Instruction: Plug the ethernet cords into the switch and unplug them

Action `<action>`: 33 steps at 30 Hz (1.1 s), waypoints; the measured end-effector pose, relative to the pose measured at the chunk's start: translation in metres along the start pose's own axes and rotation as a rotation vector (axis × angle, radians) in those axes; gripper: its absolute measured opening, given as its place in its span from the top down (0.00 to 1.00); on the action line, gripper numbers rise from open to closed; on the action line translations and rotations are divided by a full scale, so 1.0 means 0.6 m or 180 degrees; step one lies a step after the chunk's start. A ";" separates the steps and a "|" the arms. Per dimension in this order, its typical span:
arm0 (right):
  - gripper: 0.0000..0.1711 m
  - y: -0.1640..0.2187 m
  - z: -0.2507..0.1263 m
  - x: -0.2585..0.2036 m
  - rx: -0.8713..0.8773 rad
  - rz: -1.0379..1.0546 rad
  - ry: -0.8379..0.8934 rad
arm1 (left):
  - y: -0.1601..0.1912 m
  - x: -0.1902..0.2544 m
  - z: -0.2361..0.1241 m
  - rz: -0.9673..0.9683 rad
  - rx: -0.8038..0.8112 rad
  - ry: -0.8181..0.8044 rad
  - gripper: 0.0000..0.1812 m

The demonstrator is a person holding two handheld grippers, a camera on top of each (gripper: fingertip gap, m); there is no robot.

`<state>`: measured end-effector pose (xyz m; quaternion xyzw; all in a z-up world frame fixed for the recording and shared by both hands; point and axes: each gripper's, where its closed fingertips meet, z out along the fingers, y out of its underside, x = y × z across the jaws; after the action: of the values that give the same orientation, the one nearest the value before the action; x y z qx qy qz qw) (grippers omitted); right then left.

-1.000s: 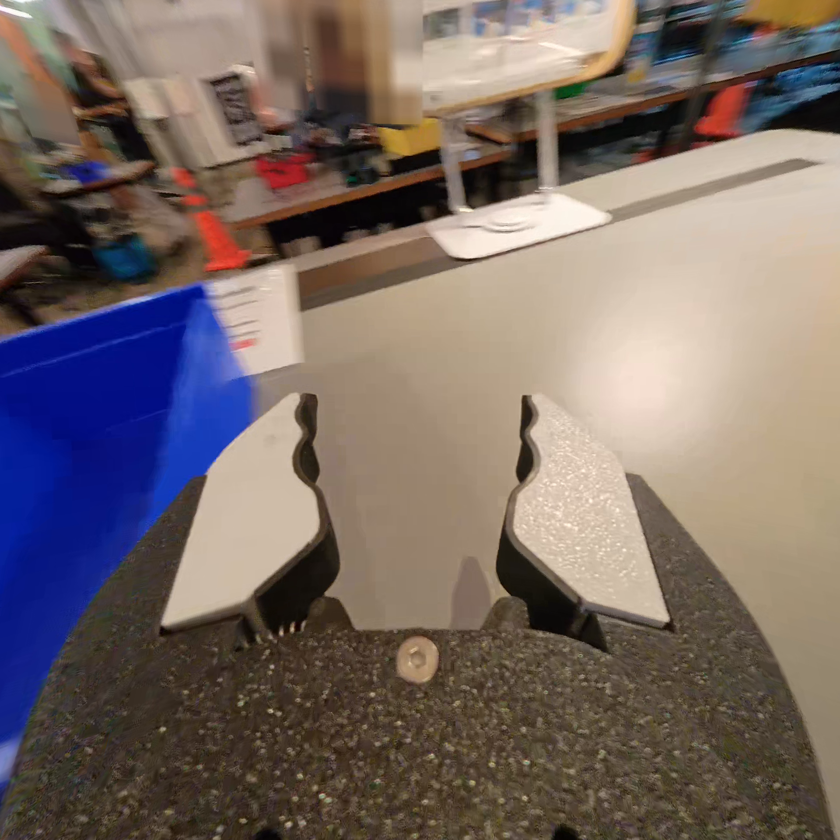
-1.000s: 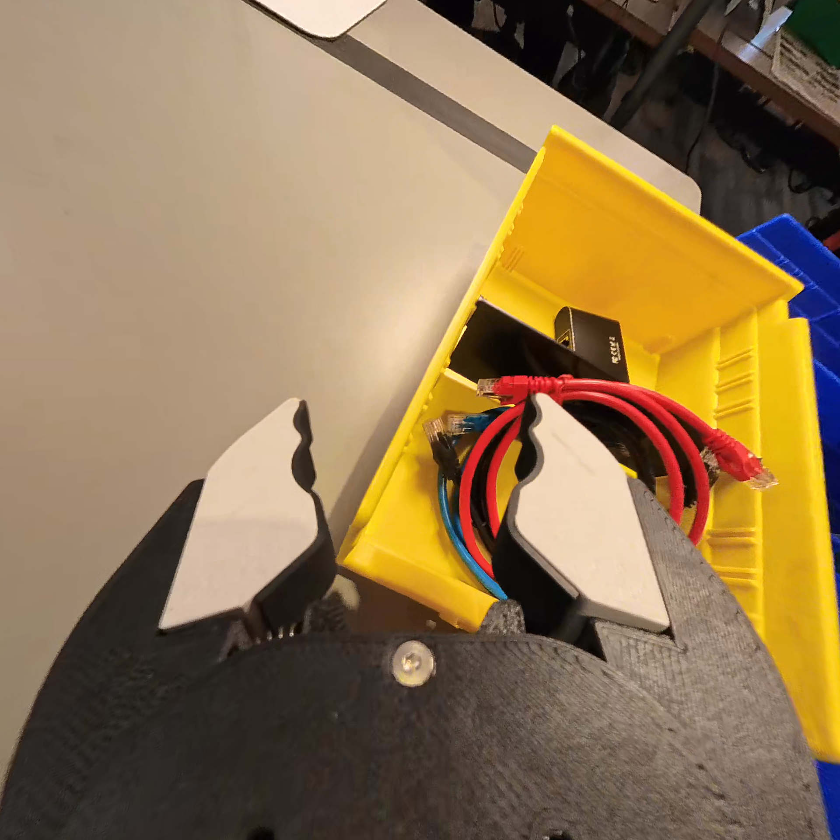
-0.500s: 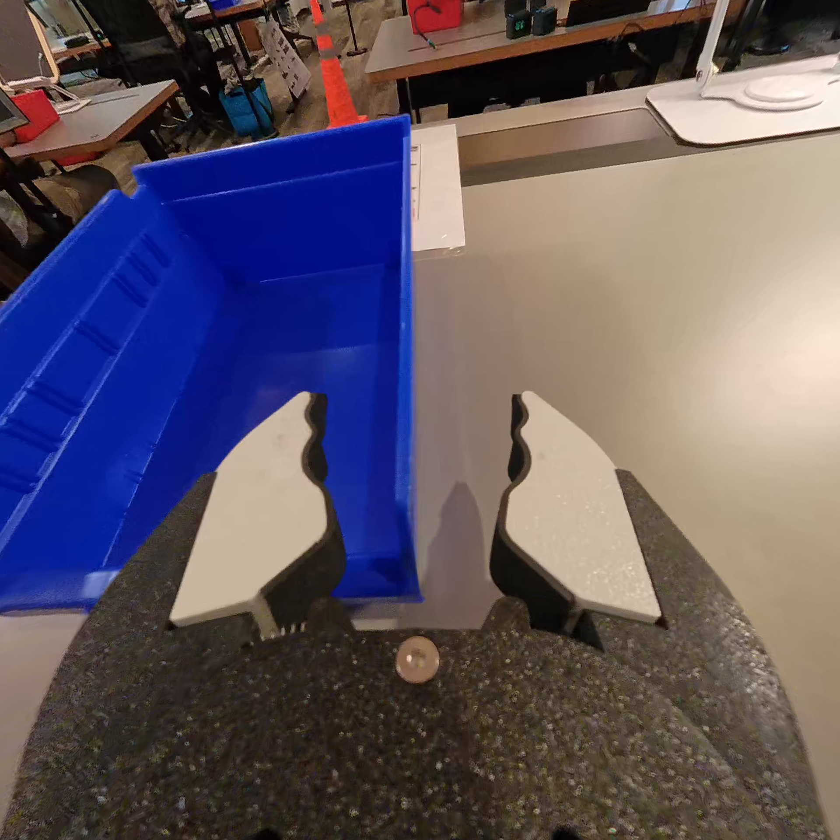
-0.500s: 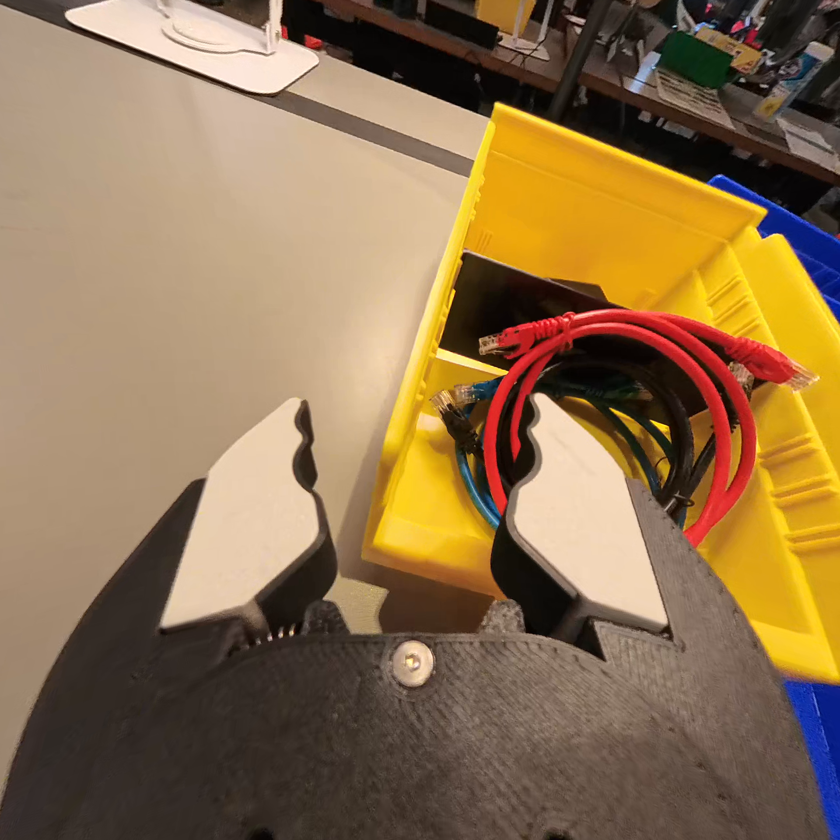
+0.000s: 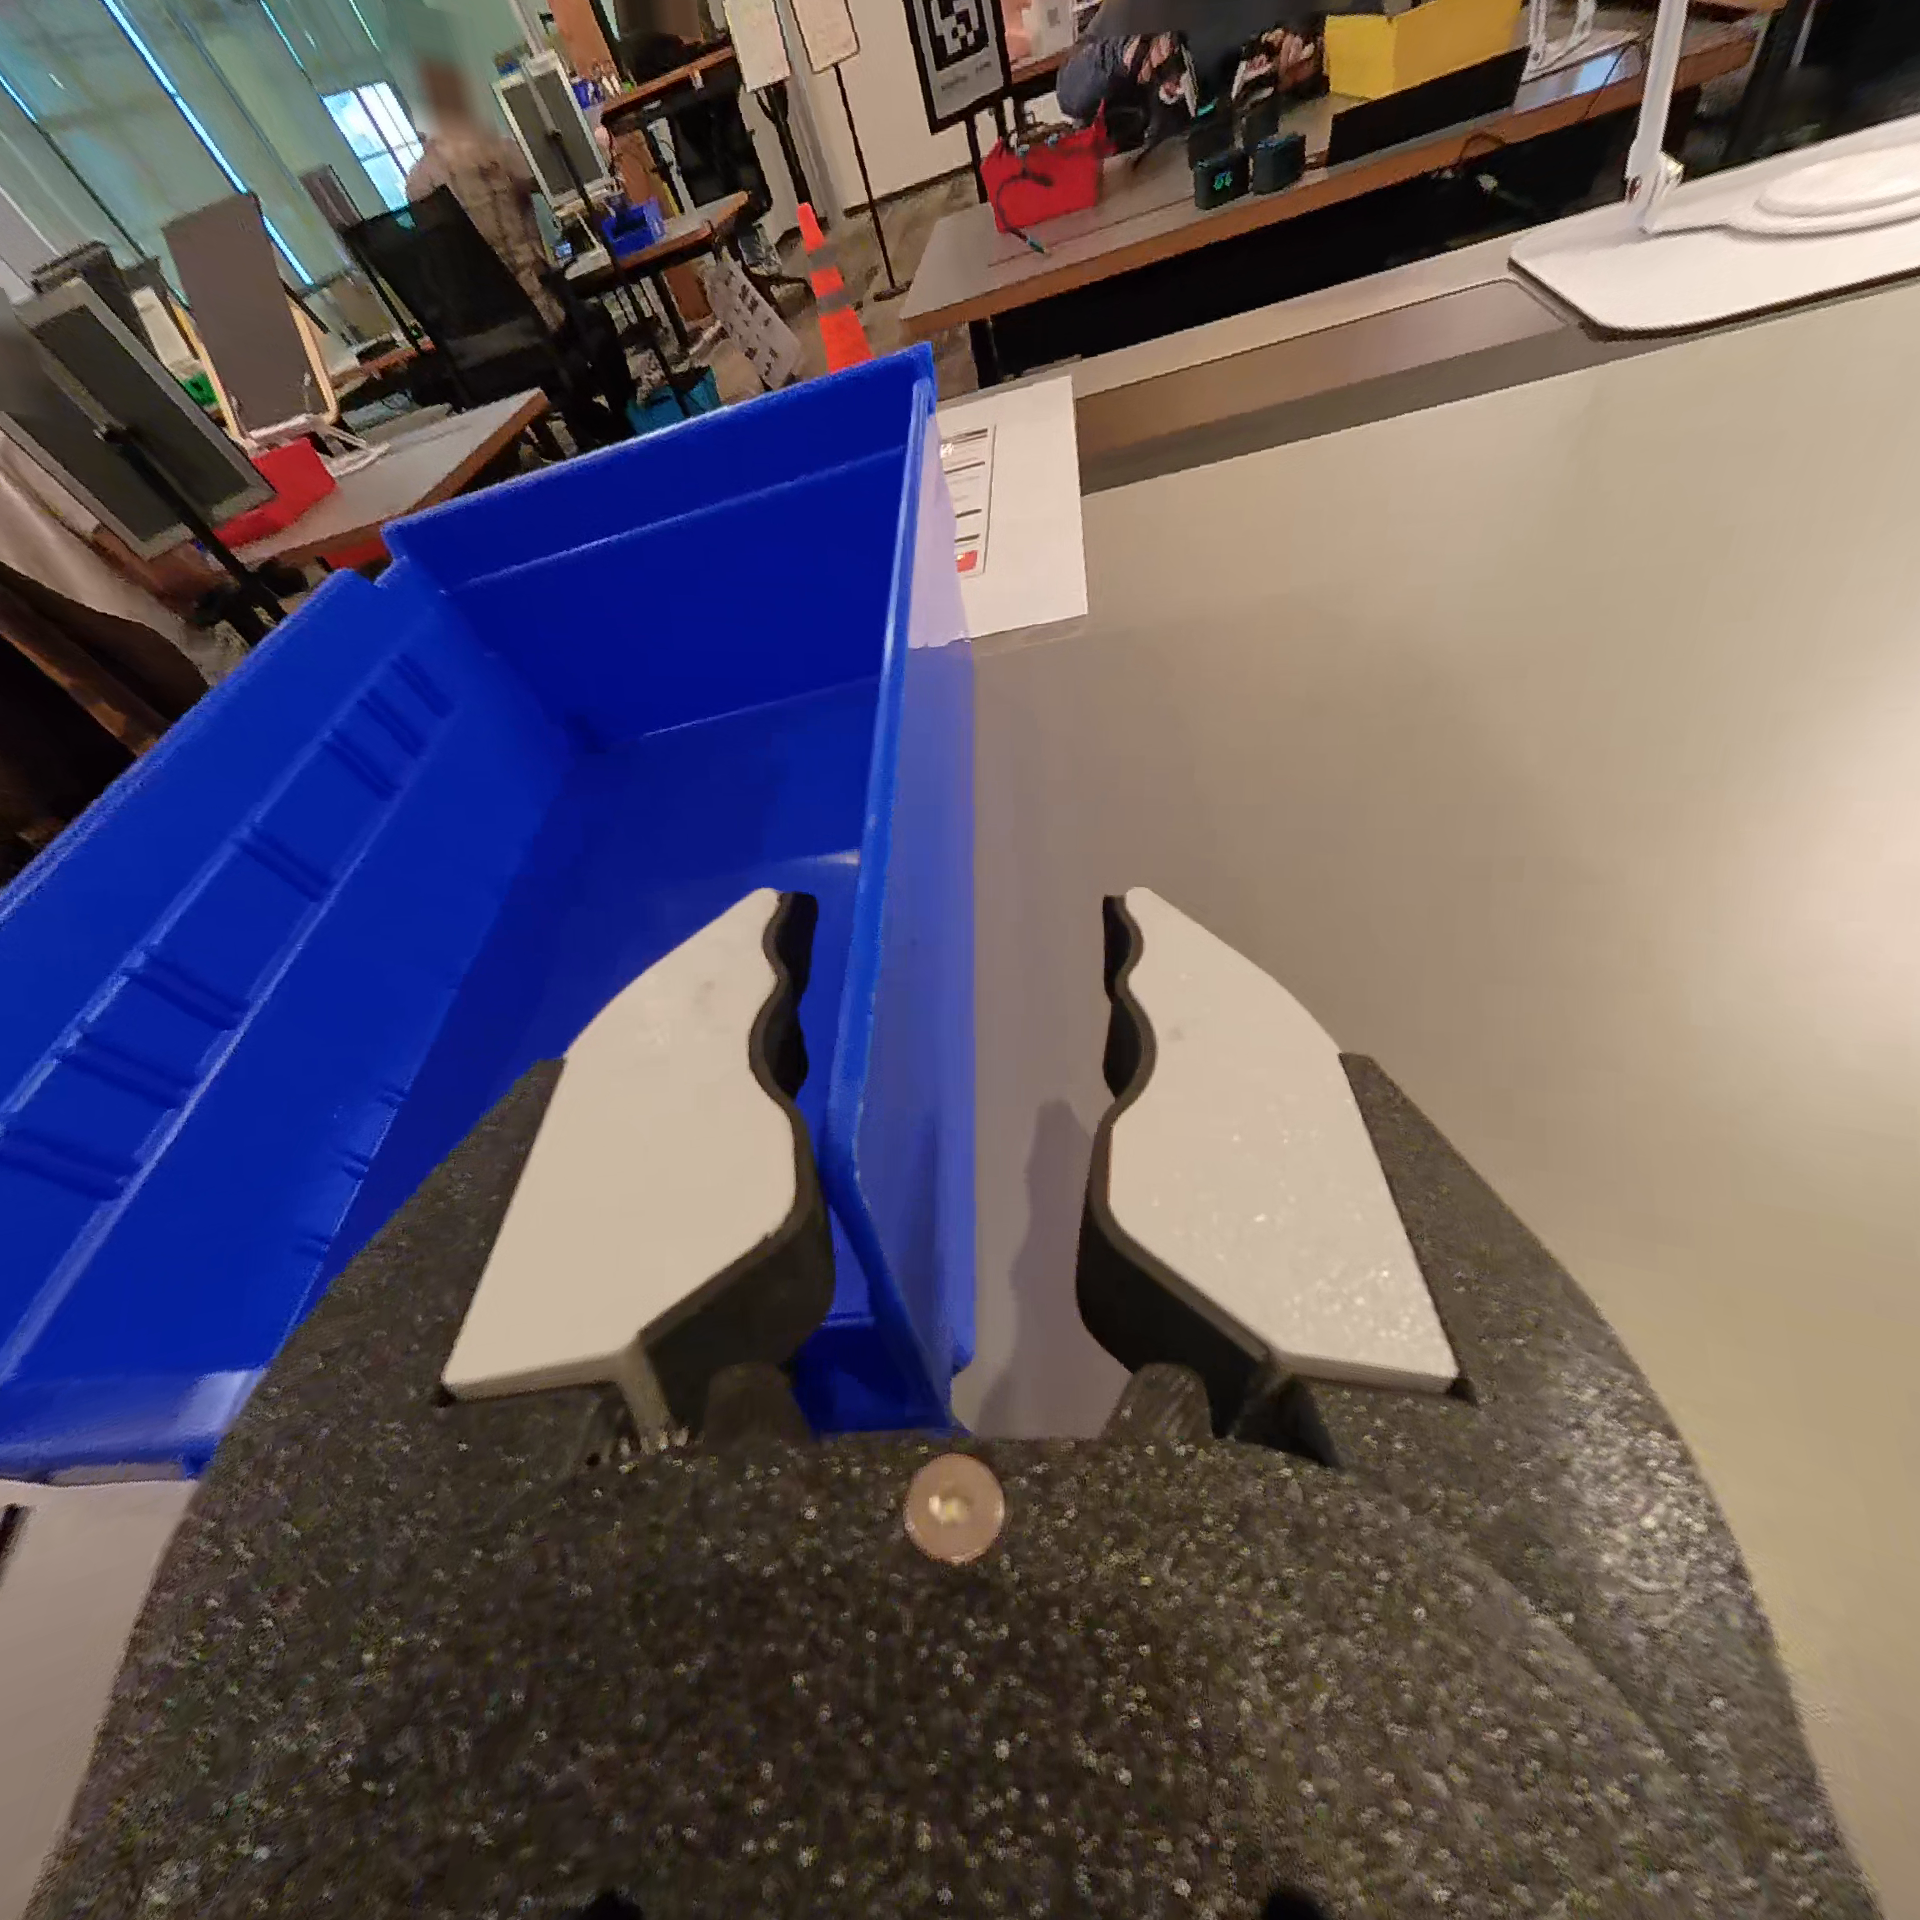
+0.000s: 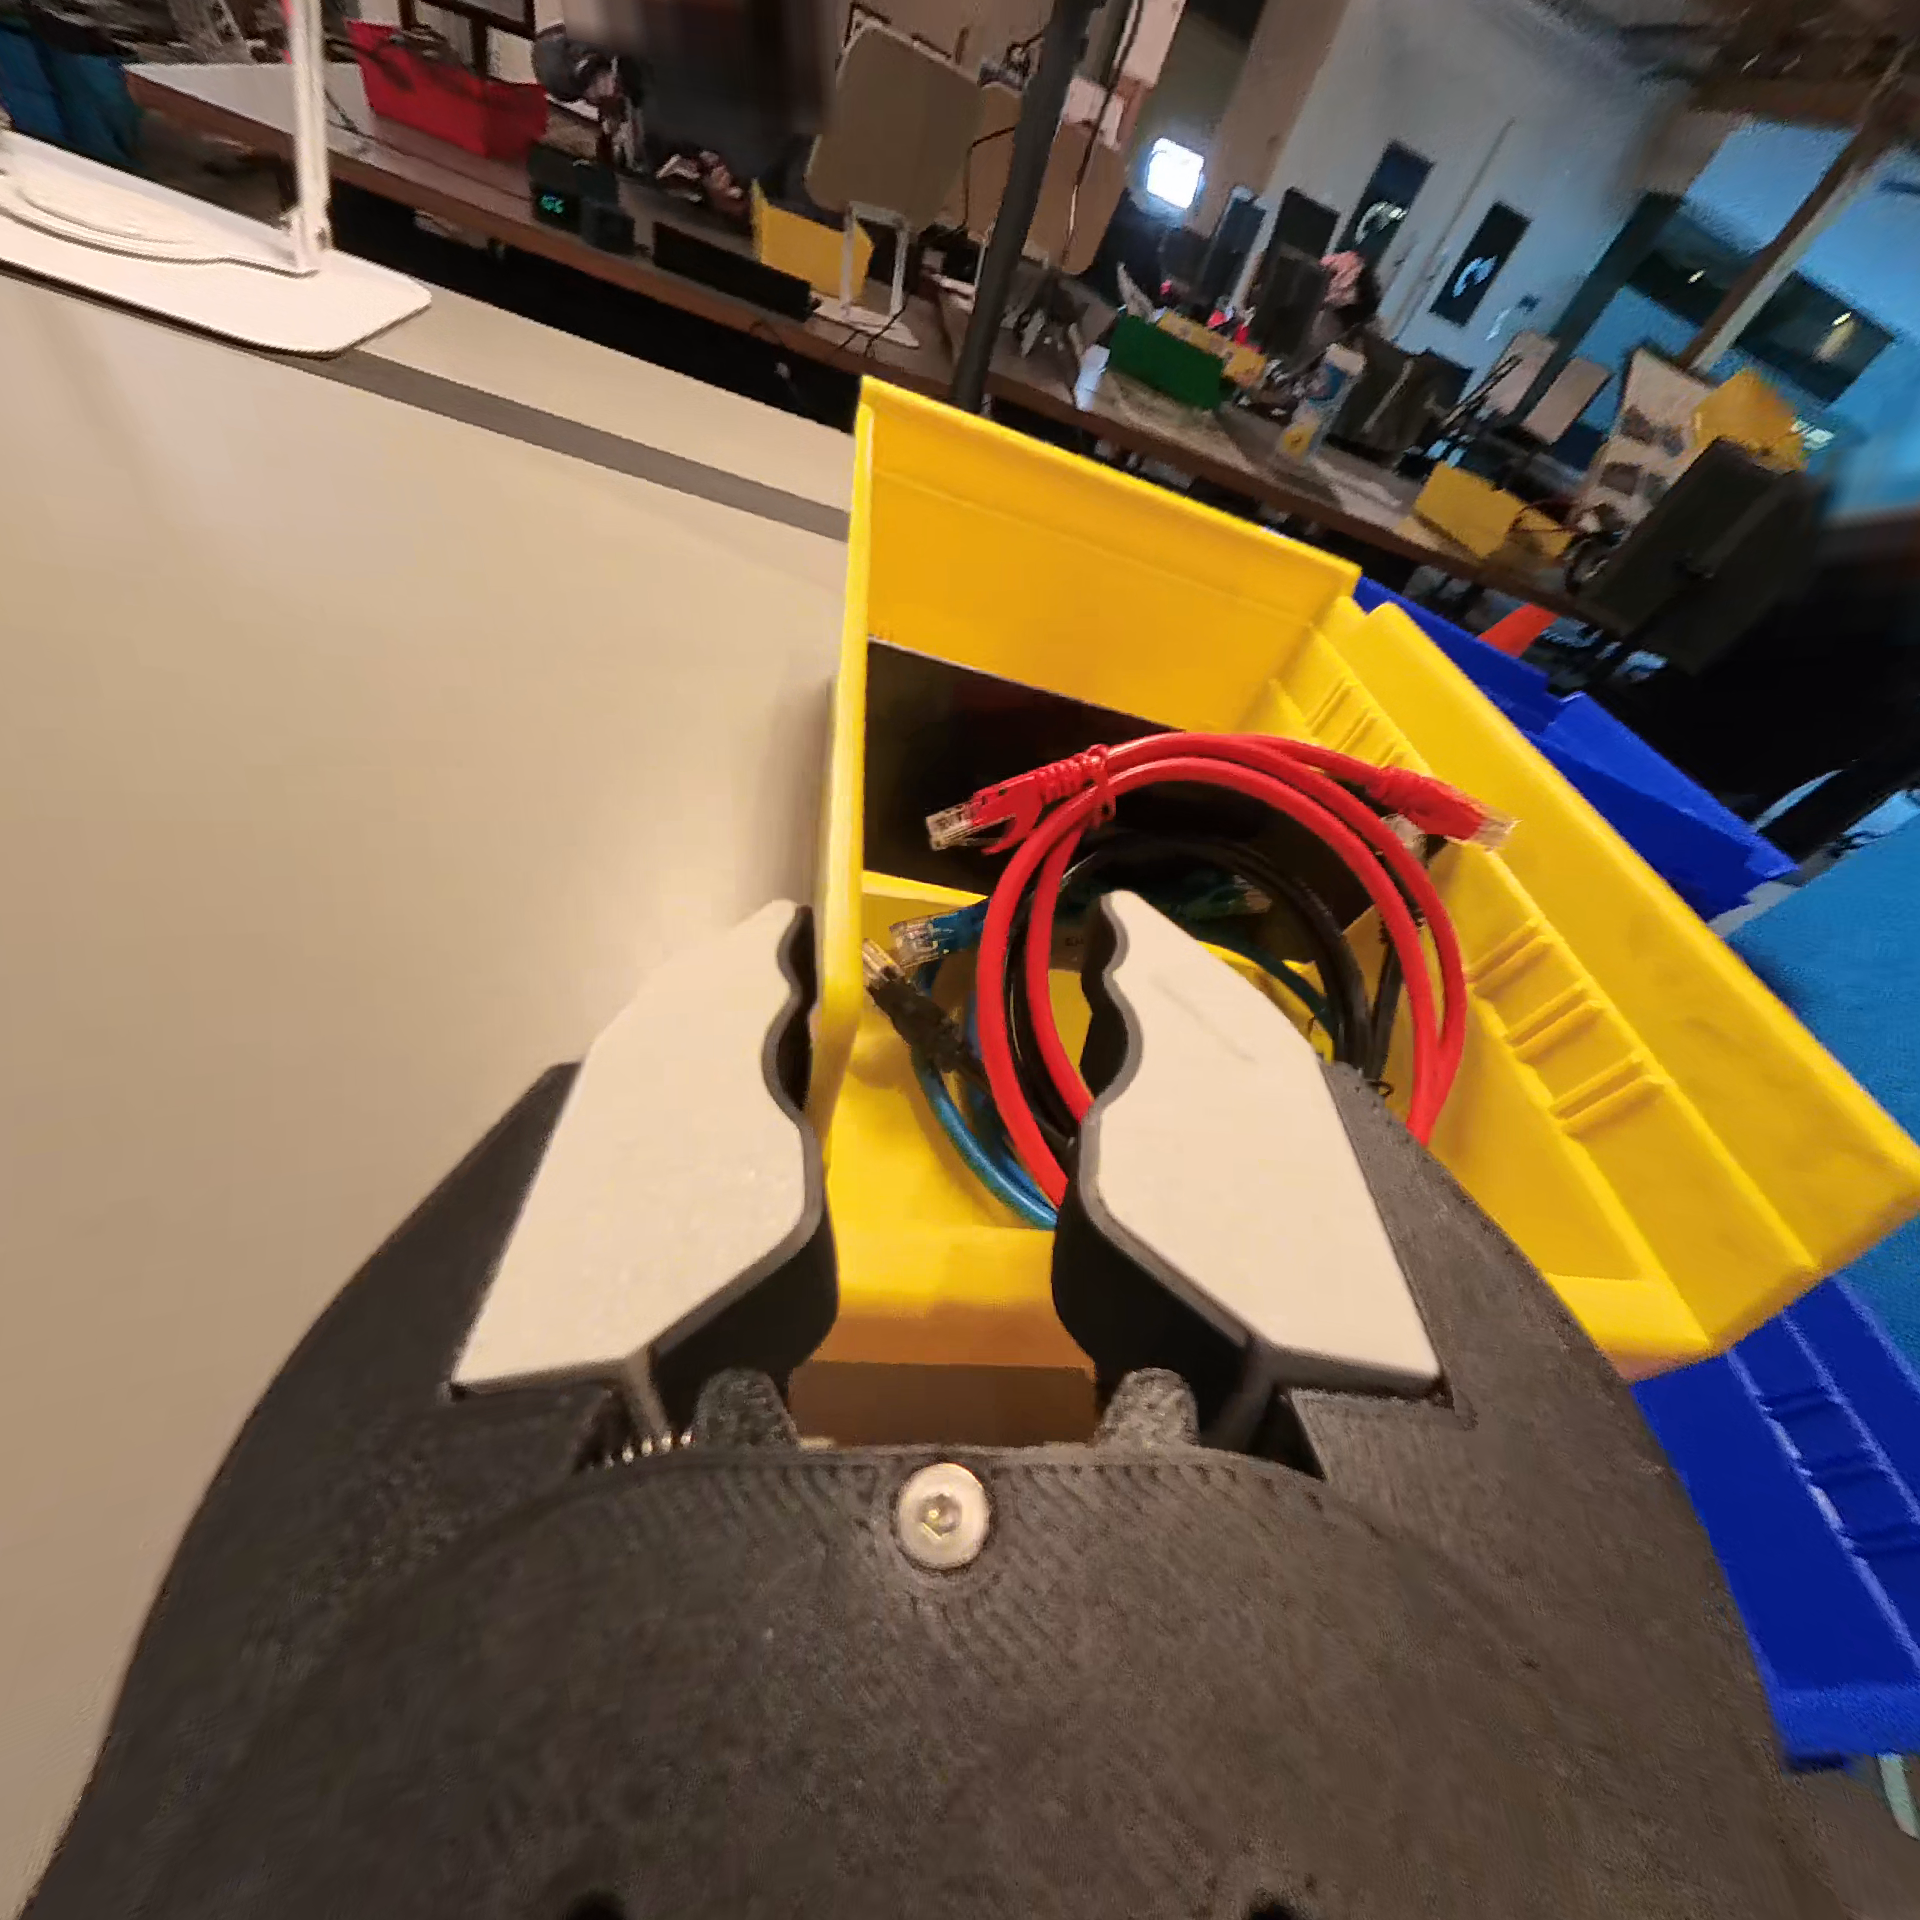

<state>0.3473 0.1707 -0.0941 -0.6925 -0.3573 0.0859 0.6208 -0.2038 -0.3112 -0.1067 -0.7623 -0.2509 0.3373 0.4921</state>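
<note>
A yellow bin (image 6: 1091,582) holds coiled ethernet cords: a red one (image 6: 1247,744) on top, a blue one (image 6: 940,1101) and a black one (image 6: 1340,977) beneath. A black device (image 6: 966,727) lies at the bin's far end, mostly hidden. My right gripper (image 6: 956,909) is open, its fingers either side of the bin's left wall at the near end, the right finger next to the red coil. My left gripper (image 5: 951,904) is open and empty, its fingers either side of the right wall of an empty blue bin (image 5: 416,935).
The grey table (image 5: 1455,727) spreads between the bins. A white lamp base (image 5: 1766,239) stands at its far edge, also in the right wrist view (image 6: 208,281). A printed sheet (image 5: 1023,520) lies behind the blue bin. More blue bins (image 6: 1818,1507) sit right of the yellow one. The gap from one gripper's tips to the other's is roughly 75 centimeters.
Both grippers stayed open. The left one swung towards the blue bin and now straddles its right wall. The right one shifted right and lower, so the yellow bin's left wall stands between its fingers.
</note>
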 end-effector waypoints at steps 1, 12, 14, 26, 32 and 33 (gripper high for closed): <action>0.72 -0.003 -0.002 0.000 0.0040 -0.0050 0.0045 | -0.002 0.000 -0.003 0.0011 0.0035 -0.0013 0.71; 0.91 -0.006 -0.004 -0.024 0.0079 -0.0514 0.0143 | -0.012 -0.013 -0.024 -0.0217 0.0268 0.0032 0.98; 0.92 -0.005 -0.004 -0.027 0.0064 -0.0489 0.0096 | -0.011 -0.014 -0.026 -0.0211 0.0270 0.0025 0.98; 0.97 -0.011 -0.020 -0.060 0.0153 -0.0382 -0.0323 | -0.017 0.045 -0.062 0.0058 0.0418 0.0492 0.98; 0.97 -0.023 -0.033 -0.103 0.0271 -0.0337 -0.0797 | -0.025 0.154 -0.136 0.0297 0.0625 0.1190 0.98; 0.97 -0.026 -0.035 -0.114 0.0295 -0.0343 -0.0898 | -0.027 0.177 -0.150 0.0342 0.0669 0.1353 0.98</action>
<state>0.3031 0.1127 -0.0973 -0.6240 -0.4732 0.1653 0.5995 -0.0671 -0.2814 -0.0942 -0.7730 -0.0643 0.2192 0.5918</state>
